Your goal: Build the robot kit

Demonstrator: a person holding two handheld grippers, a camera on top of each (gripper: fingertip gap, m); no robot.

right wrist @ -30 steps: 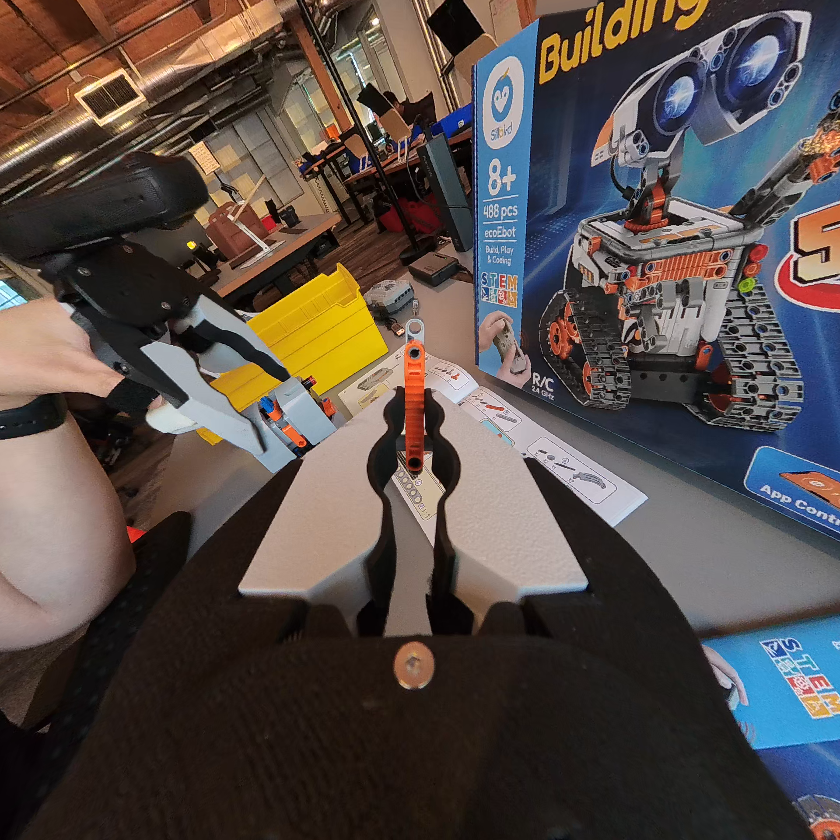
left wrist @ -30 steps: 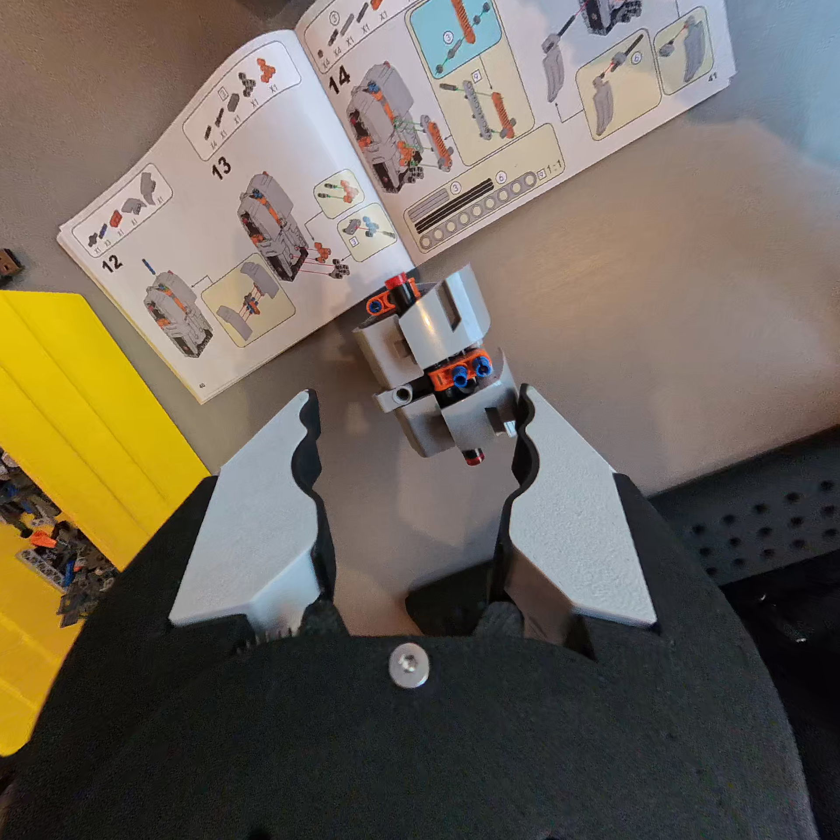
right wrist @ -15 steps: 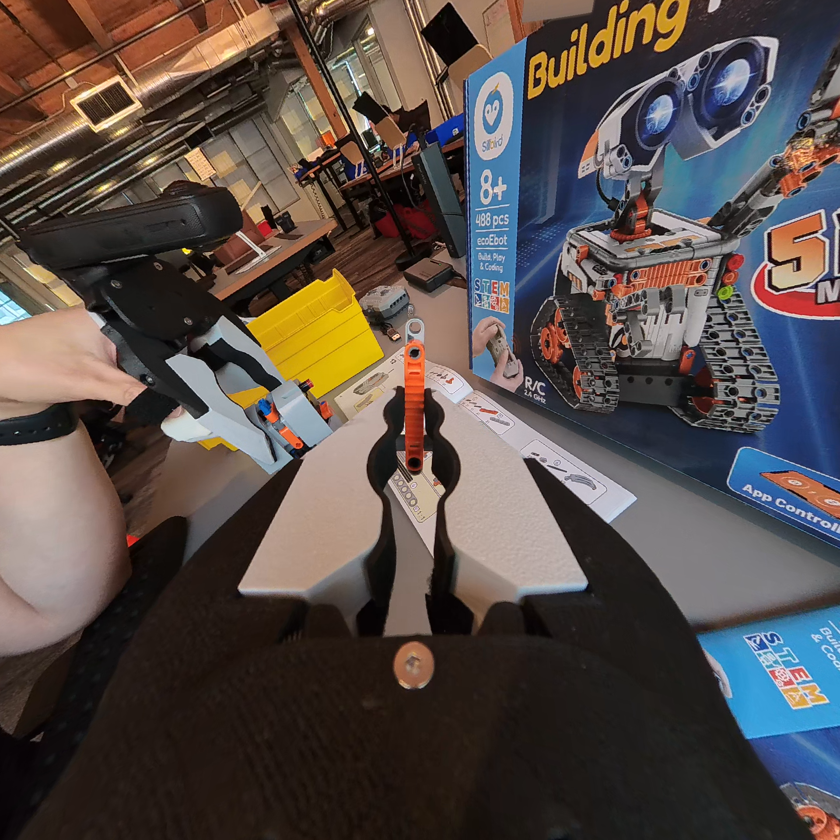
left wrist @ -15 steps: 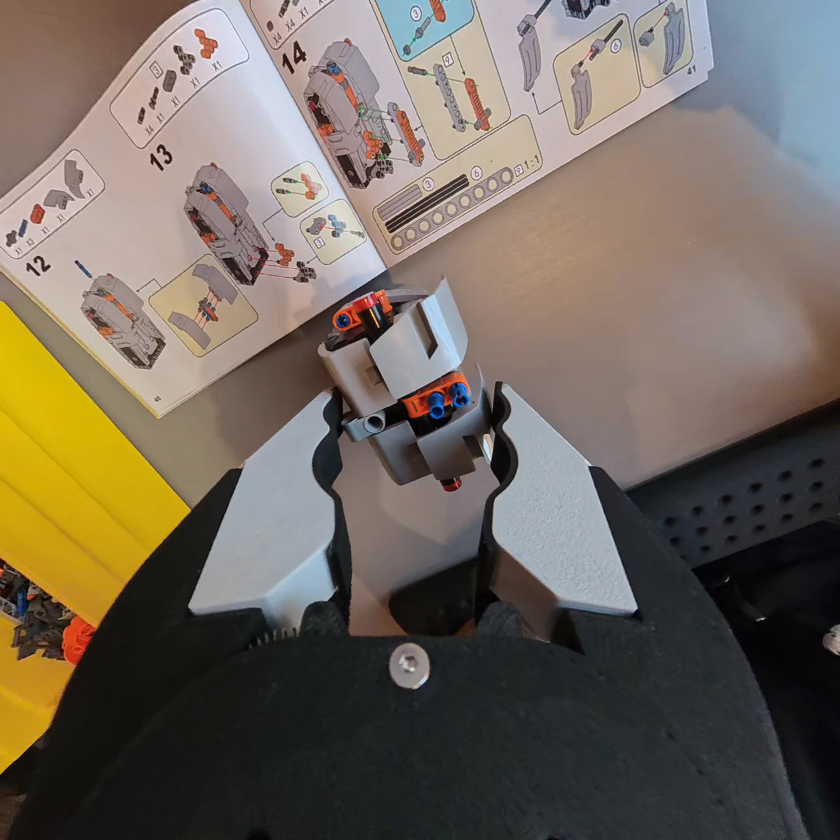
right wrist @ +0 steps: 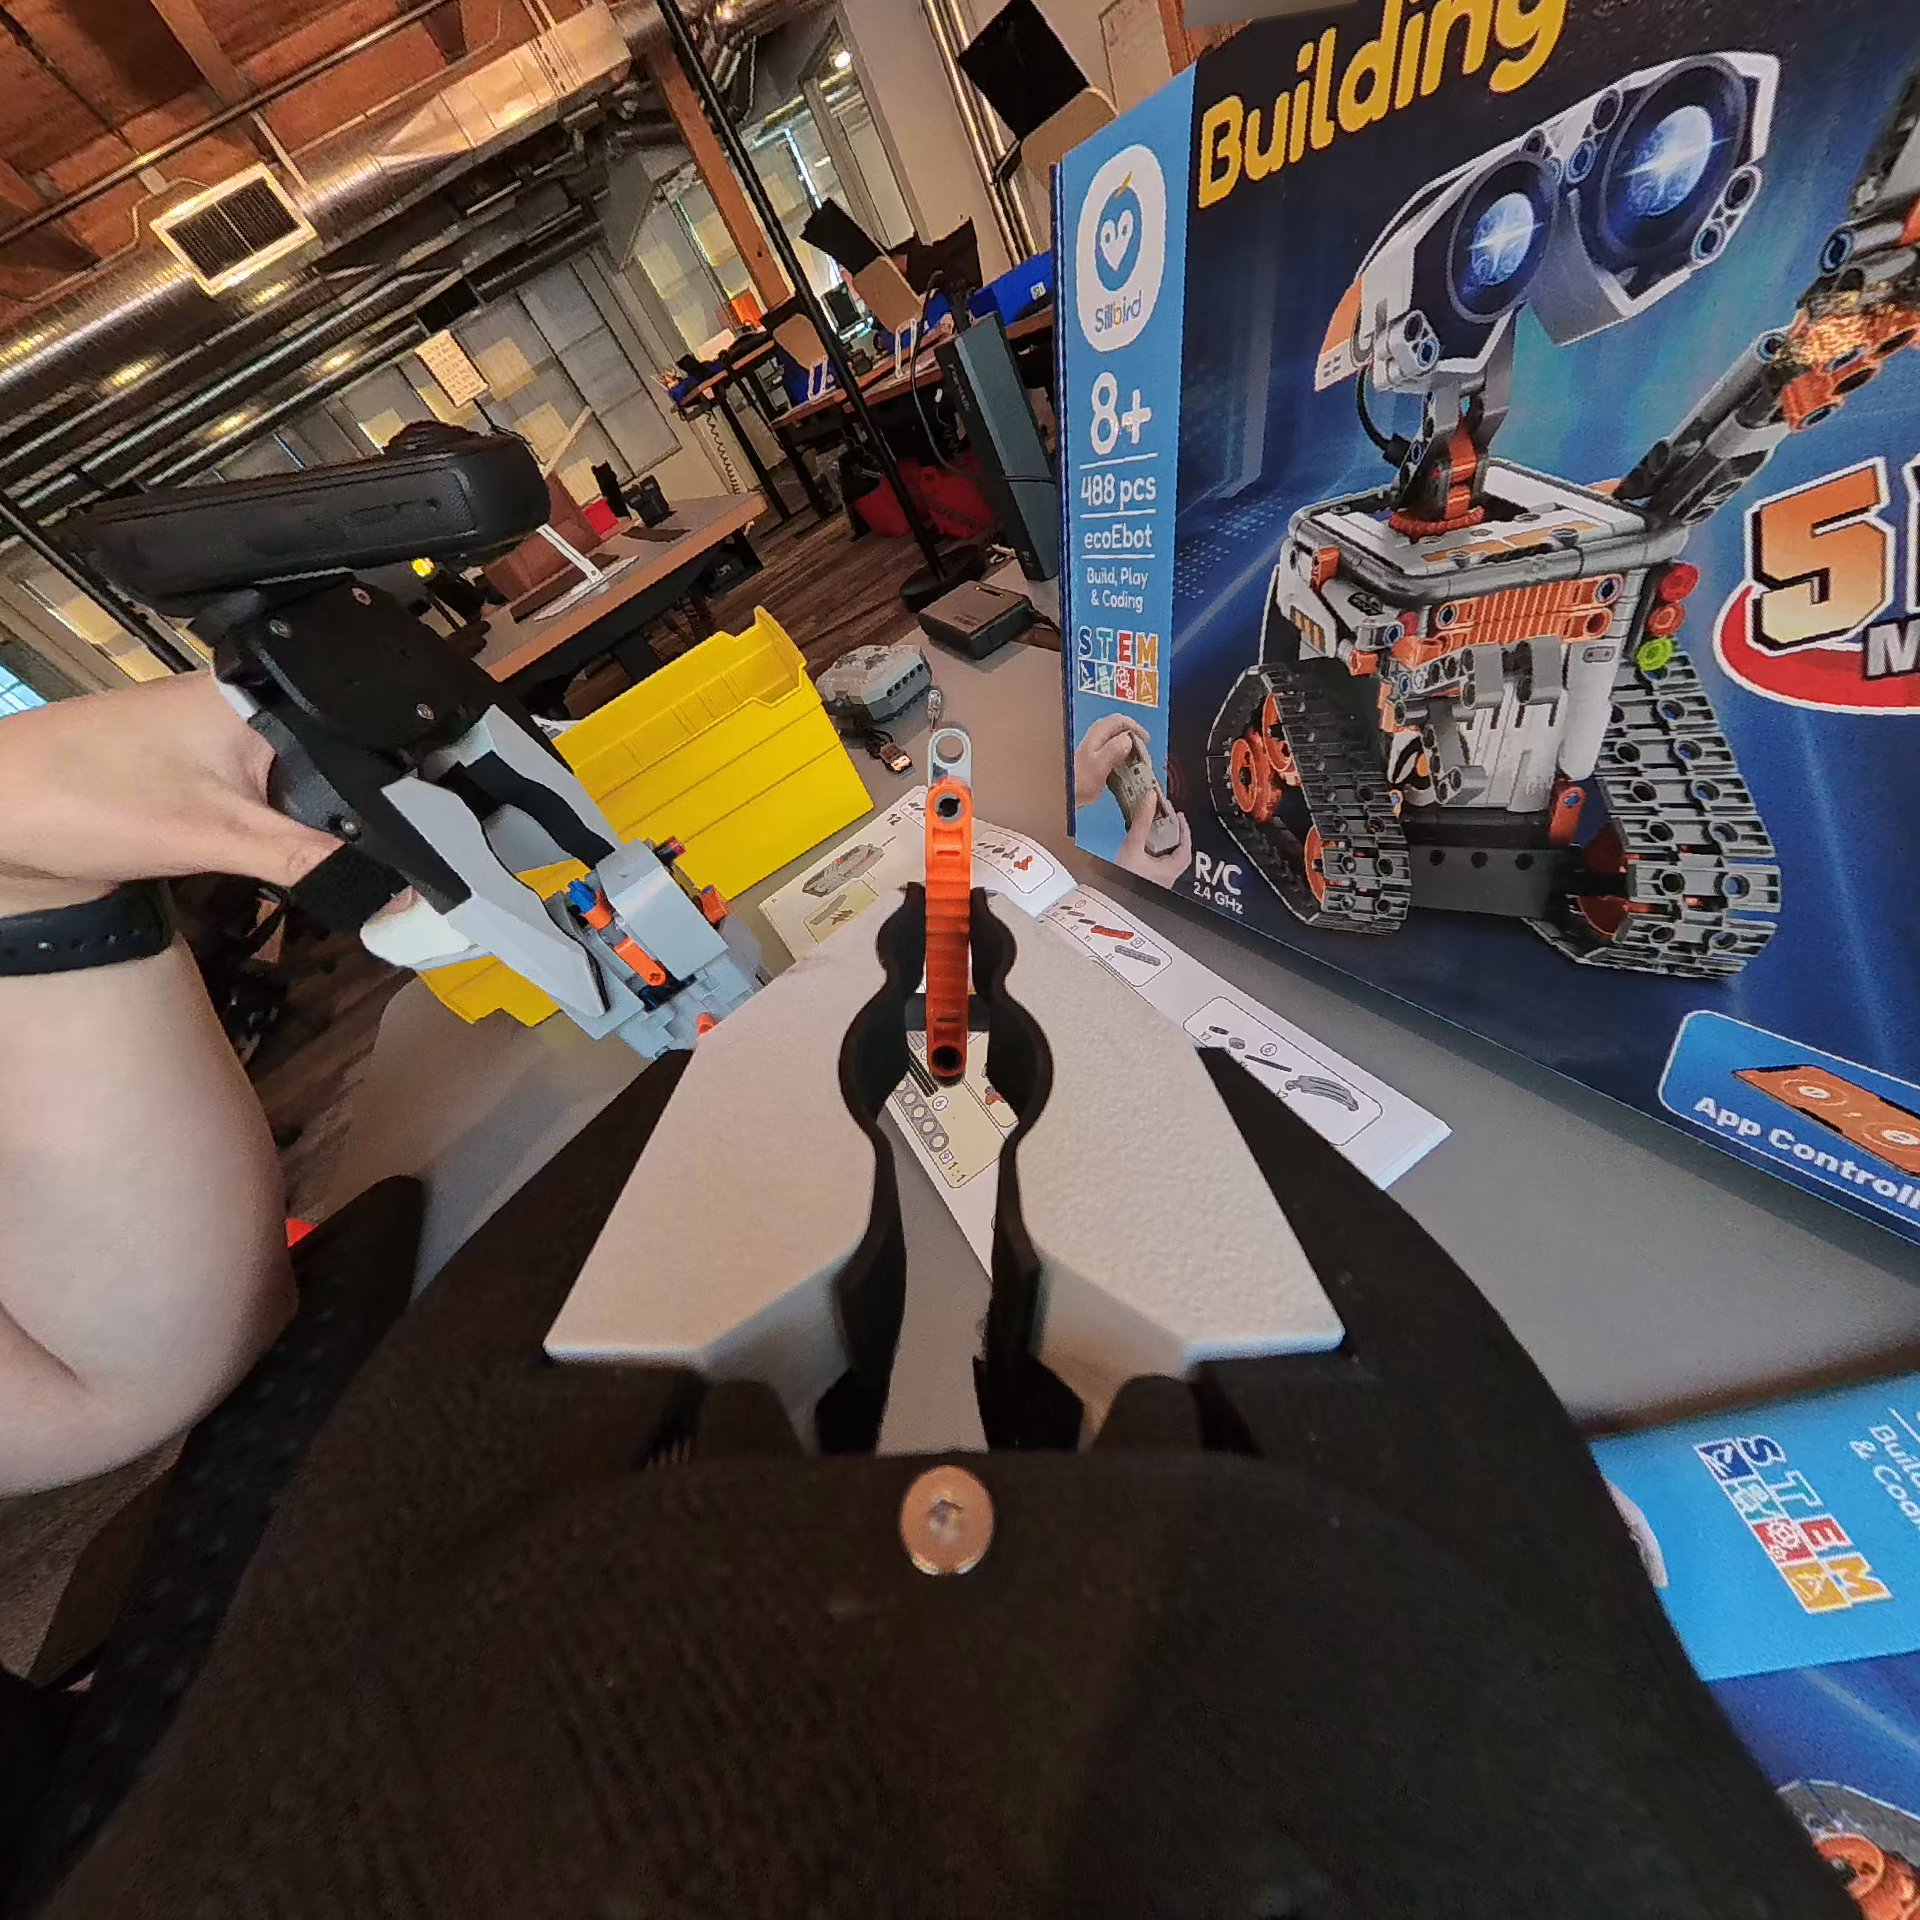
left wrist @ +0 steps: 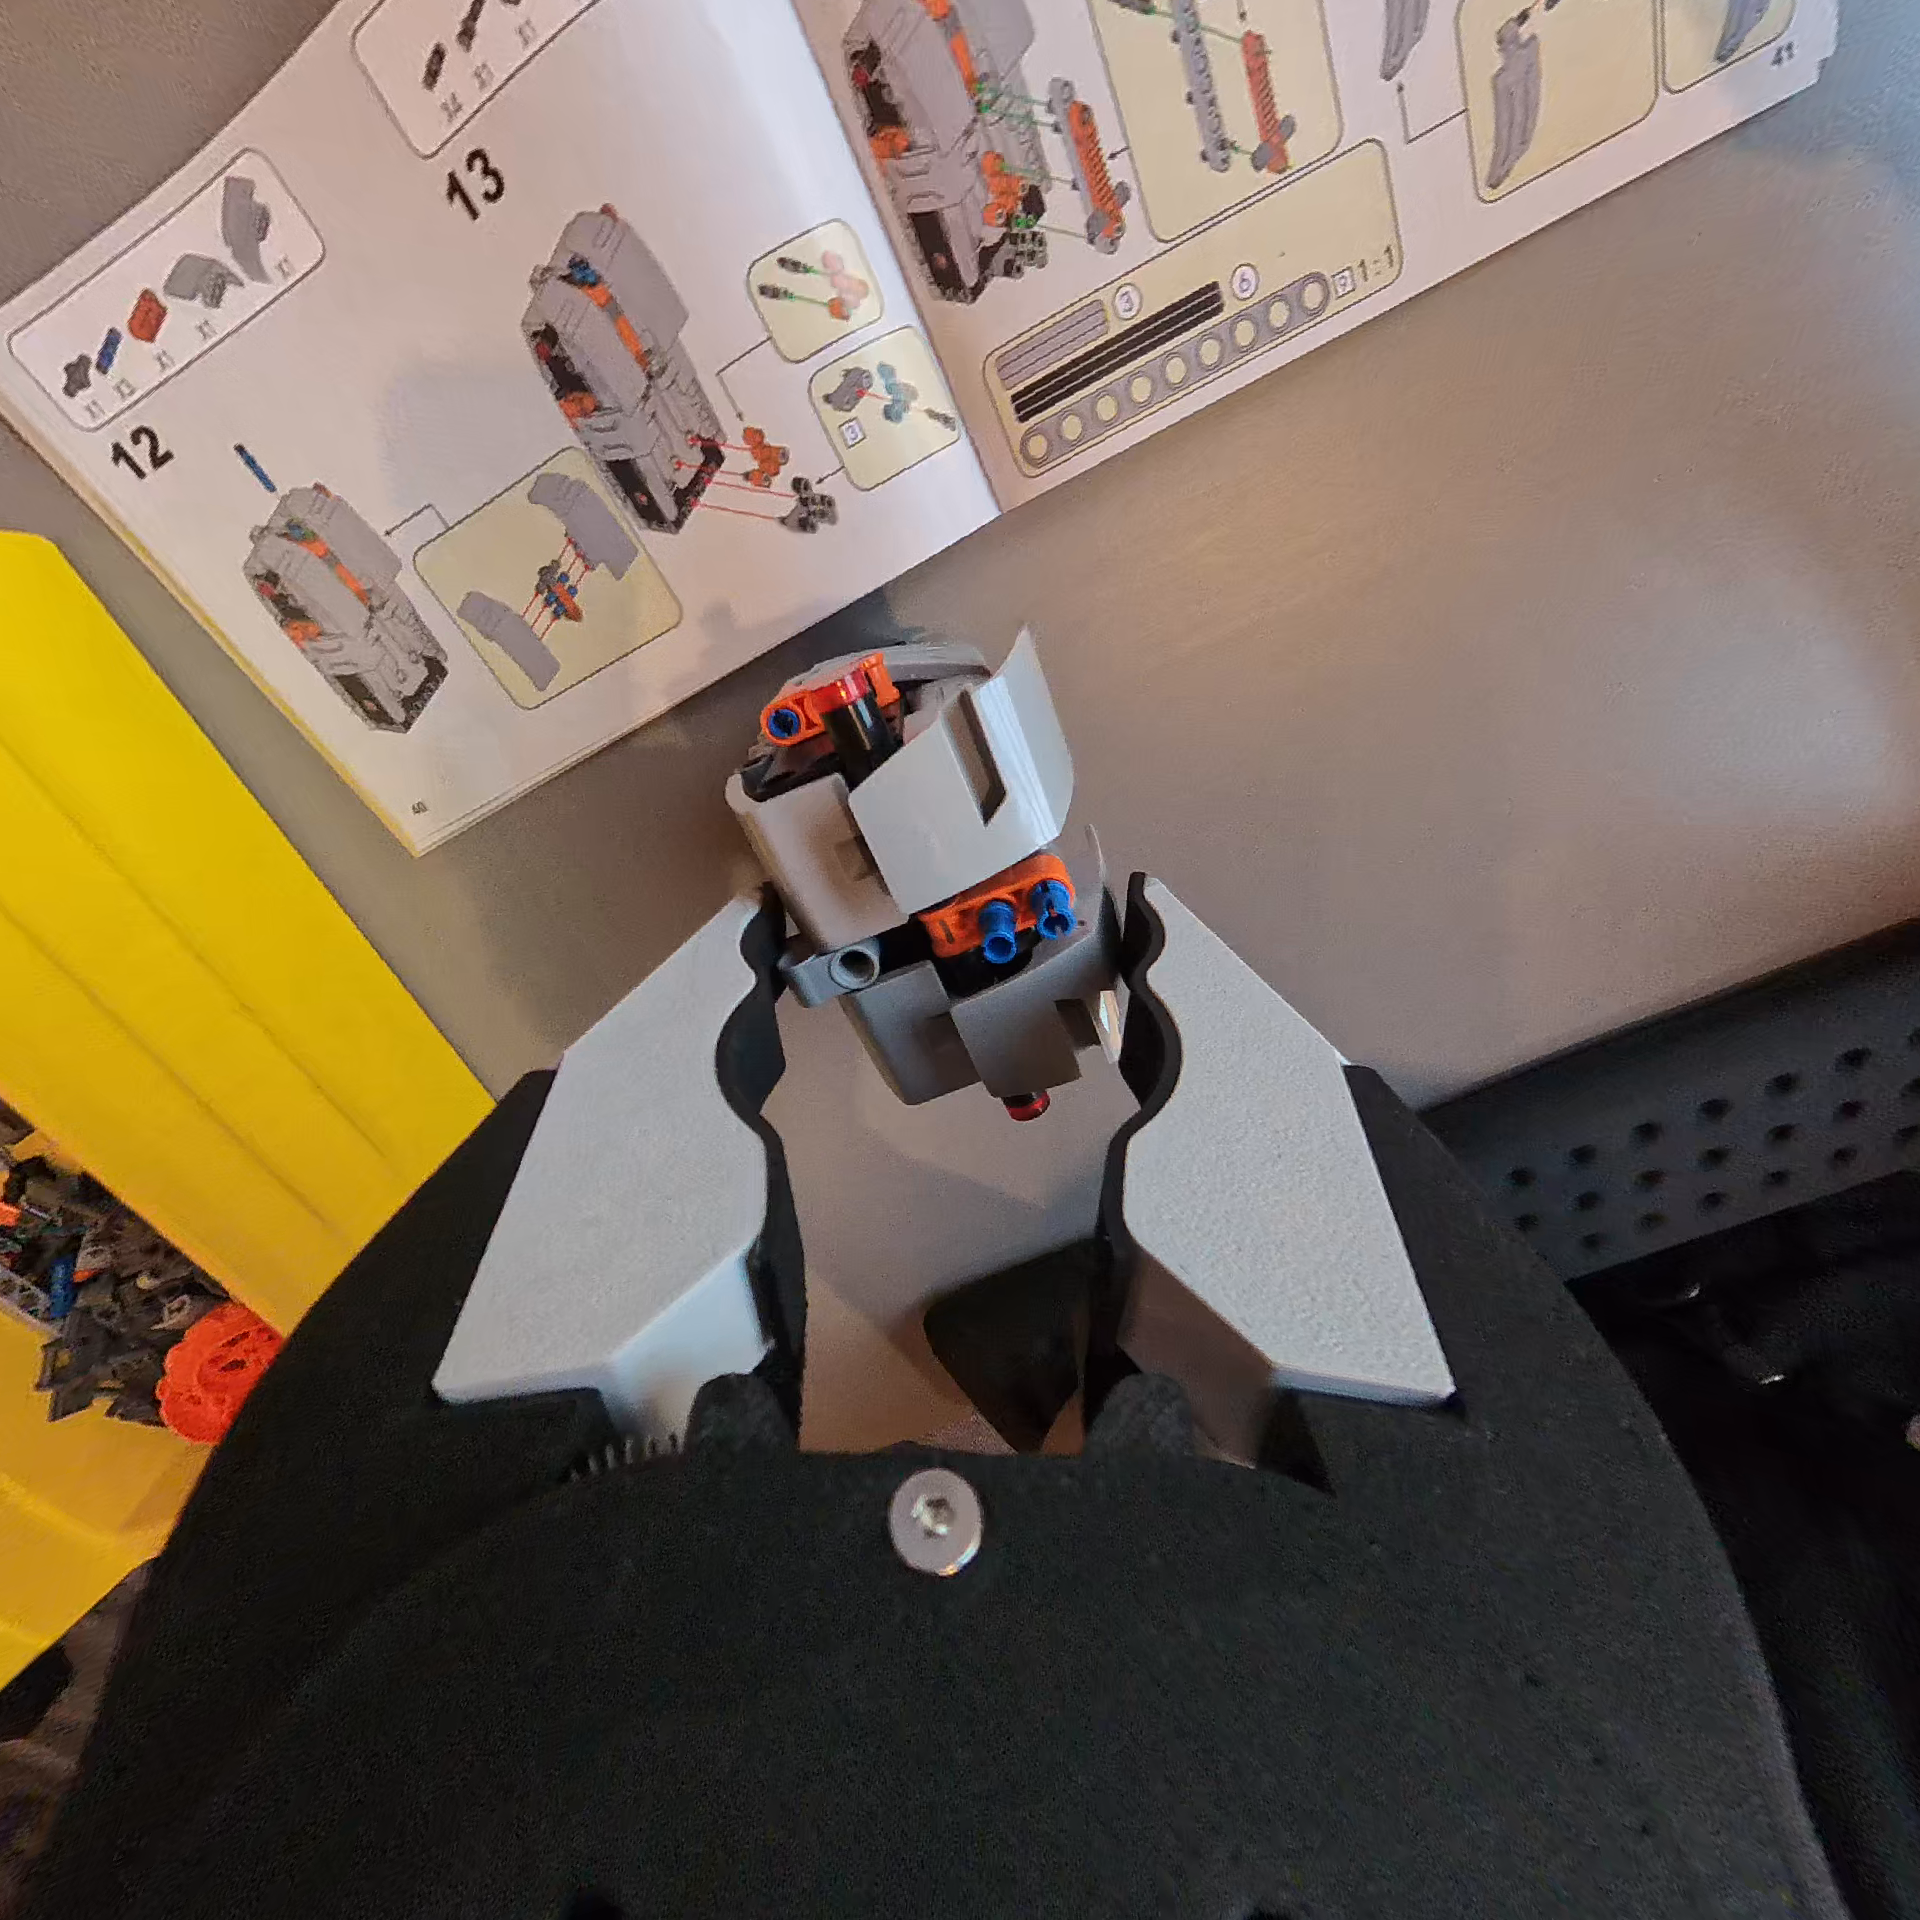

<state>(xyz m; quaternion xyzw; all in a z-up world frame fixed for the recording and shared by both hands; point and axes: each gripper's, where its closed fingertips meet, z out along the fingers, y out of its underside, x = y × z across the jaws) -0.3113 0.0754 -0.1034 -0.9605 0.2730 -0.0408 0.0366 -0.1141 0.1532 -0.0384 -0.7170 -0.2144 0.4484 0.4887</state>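
Observation:
A grey brick assembly (left wrist: 935, 831) with orange and blue pins stands on the grey table (left wrist: 1455, 675), just below an open instruction booklet (left wrist: 520, 312). My left gripper (left wrist: 945, 925) is closed around its lower half, with both fingertips touching its sides. The right wrist view shows the same grip from the side, with the assembly (right wrist: 655, 914) resting on the table. My right gripper (right wrist: 948, 935) is shut on an upright orange beam (right wrist: 948, 894) with a grey beam (right wrist: 948, 753) behind it, held above the booklet (right wrist: 1195, 987).
A yellow bin (left wrist: 156, 883) holding loose parts (left wrist: 104, 1299) sits to the left. A large blue toy robot box (right wrist: 1507, 520) stands at the right. A black perforated mat (left wrist: 1714, 1143) borders the table edge. A person's hand (right wrist: 125, 779) holds the left gripper. One gripper's finger ends stand about 20 centimetres off the other's.
My left gripper has moved forward and closed from wide open onto the grey assembly. My right gripper has kept hold of the orange beam and barely moved.

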